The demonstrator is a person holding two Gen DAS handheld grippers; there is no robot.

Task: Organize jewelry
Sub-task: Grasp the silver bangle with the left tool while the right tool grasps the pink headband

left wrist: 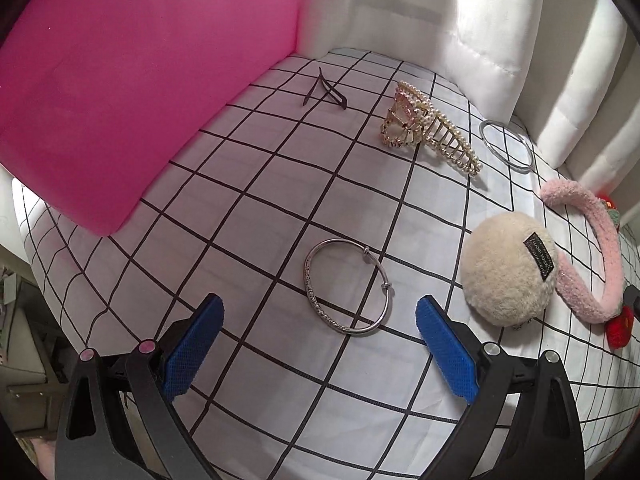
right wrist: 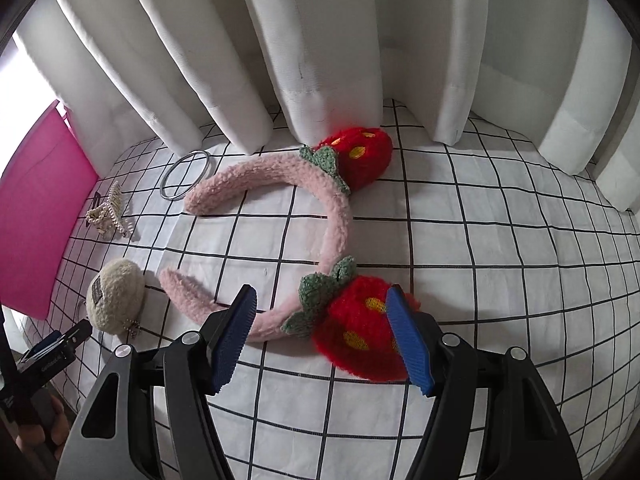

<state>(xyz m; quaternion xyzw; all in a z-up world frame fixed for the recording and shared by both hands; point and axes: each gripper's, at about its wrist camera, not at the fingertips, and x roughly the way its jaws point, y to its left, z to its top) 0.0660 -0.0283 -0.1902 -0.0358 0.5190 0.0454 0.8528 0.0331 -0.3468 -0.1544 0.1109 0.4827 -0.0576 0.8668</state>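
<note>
White black-grid cloth [left wrist: 280, 200], pink foam panel [left wrist: 140, 80], white curtains [right wrist: 320, 60]; left gripper [left wrist: 320, 320] and right gripper [right wrist: 322, 320] both wide open, holding nothing.

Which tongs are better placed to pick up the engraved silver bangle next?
Left. The open left tongs frame the engraved silver bangle lying on the grid-patterned white cloth. The open right tongs sit over the pink fuzzy strawberry headband instead.

Left gripper [left wrist: 320, 312], right gripper [right wrist: 322, 312]: black frames, blue ribbed pads, silver screws.
</note>
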